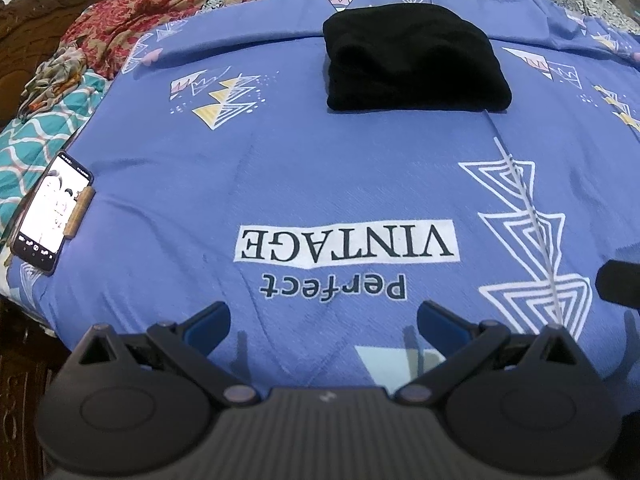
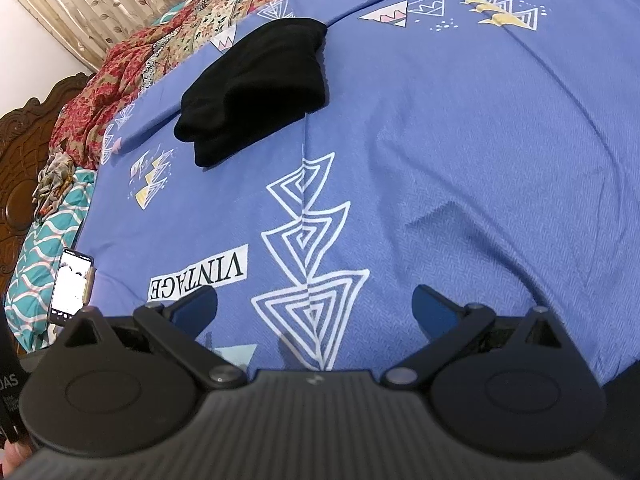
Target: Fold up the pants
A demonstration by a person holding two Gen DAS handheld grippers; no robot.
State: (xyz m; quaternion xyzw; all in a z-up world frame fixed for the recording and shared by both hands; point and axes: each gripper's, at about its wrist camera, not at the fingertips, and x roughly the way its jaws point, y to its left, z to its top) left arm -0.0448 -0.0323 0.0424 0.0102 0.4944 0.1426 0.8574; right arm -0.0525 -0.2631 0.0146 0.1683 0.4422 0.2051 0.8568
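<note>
Left gripper: closest to its camera, wide apart, holding nothing, hanging over the near edge of the bed.
Right gripper: closest to its own camera too, wide apart, holding nothing, also over the near edge of the bed.
Bed: the biggest thing, covered by a blue sheet with white triangles and the words "Perfect VINTAGE". Bright patterned blankets are piled along the far edge and the left edge.
Pants: black, bunched into a thick, short bundle. They lie on the sheet near the far edge of the bed, well apart from both grippers.
Which way the pants lie: almost straight ahead of the left gripper, a bit to its right. From the right gripper they sit ahead and off to the left.
Long side of the pants: it looks like it runs along the far edge of the bed, from left to right.
Which gripper is nearer: I think about the same, and both must reach far forward.
How far along: the bundle looks folded already, maybe done.
Phone: small, screen lit, at the left edge of the bed, well apart from the pants.
</note>
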